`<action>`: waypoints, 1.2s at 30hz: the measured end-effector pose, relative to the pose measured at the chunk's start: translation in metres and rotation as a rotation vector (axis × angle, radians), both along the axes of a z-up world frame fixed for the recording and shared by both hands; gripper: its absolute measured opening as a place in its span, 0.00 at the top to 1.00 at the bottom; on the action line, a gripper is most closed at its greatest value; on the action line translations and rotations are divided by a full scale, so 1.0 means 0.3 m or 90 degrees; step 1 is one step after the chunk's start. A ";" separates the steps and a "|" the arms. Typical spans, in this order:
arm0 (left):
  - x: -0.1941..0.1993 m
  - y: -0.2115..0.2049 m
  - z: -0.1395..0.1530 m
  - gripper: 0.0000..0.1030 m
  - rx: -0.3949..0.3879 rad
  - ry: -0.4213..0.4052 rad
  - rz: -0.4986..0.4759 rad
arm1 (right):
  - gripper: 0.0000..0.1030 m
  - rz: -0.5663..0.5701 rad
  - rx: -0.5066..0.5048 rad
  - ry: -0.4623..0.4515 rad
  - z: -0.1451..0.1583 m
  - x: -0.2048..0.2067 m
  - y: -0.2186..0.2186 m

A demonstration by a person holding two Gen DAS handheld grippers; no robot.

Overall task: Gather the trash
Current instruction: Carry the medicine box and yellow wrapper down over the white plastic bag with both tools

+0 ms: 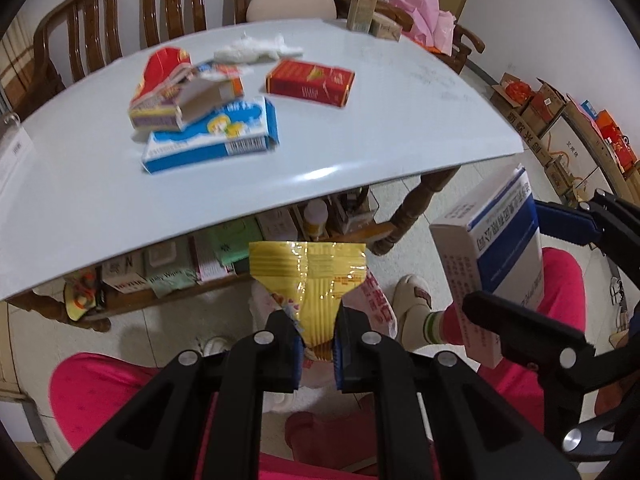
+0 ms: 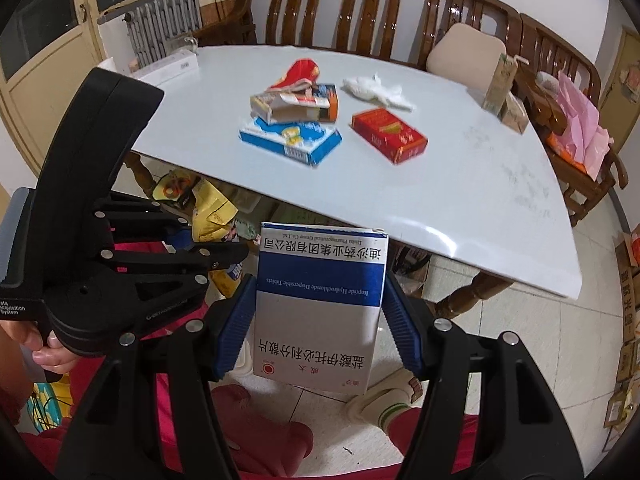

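Your left gripper [image 1: 318, 350] is clamped on a yellow wrapper [image 1: 310, 280], which stands up between the blue pads at 6 o'clock in the left wrist view, below the near edge of the white table [image 1: 400, 128]. On the tabletop at about 11 o'clock lies a heap of trash: a blue-and-white carton [image 1: 212, 138] with a torn open box [image 1: 180, 106] and a red packet [image 1: 162, 66] piled on it. Just right of that heap, near 12 o'clock, sits a red box [image 1: 310, 82], with a crumpled white tissue [image 1: 256, 48] behind it. A drink carton [image 1: 362, 4] stands upright at the far edge around 1 o'clock.

Your right gripper [image 2: 320, 320] is closed on a blue-and-white medicine box [image 2: 318, 304], held upright with its print upside down, at 6 o'clock in the right wrist view and off the table's near edge. The same box appears at 3 o'clock in the left view.
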State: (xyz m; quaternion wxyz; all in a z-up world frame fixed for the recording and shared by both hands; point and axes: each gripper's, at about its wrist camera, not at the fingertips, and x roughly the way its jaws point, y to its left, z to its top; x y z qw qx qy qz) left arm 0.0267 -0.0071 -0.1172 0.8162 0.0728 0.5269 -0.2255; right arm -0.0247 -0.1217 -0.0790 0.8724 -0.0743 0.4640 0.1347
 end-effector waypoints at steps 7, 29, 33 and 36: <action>0.017 -0.017 -0.109 0.89 0.011 0.036 0.004 | 0.40 -0.027 0.009 0.045 -0.126 0.016 -0.037; 0.157 -0.039 -0.500 0.89 0.024 0.199 0.080 | 0.40 -0.101 0.041 0.177 -0.526 0.112 -0.099; 0.182 -0.047 -0.571 0.89 0.027 0.228 0.087 | 0.40 -0.109 0.037 0.194 -0.589 0.130 -0.098; 0.190 -0.053 -0.618 0.89 0.029 0.250 0.093 | 0.40 -0.115 0.041 0.211 -0.639 0.139 -0.099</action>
